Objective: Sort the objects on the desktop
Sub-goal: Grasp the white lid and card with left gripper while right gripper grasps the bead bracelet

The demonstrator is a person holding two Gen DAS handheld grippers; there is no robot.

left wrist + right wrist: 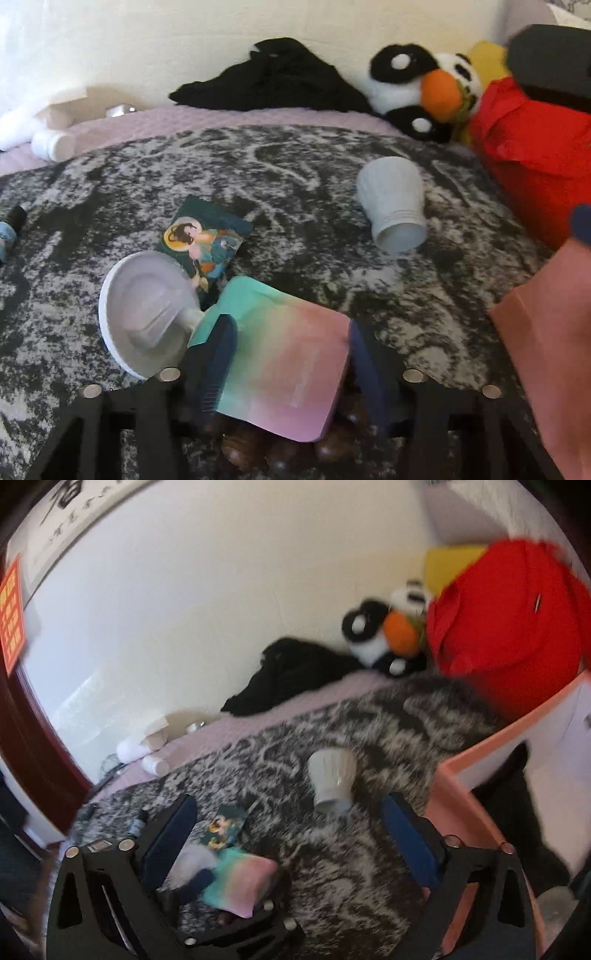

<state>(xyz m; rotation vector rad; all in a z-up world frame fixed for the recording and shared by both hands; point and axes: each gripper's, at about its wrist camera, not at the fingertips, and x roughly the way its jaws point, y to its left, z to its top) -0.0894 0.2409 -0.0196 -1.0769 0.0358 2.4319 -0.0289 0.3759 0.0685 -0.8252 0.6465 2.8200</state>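
Between left claw (291, 354) pads: pastel box (284, 365), clamped.

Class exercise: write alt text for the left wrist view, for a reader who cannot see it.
The left gripper is shut on a pastel pouch with a white cap, above a black-and-white blanket. On the blanket lie a picture card and a tipped white cup; a pink bin is at right.

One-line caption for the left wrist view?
Left gripper shut on a pastel gradient box above a mottled blanket, near a tipped white cup and picture card.
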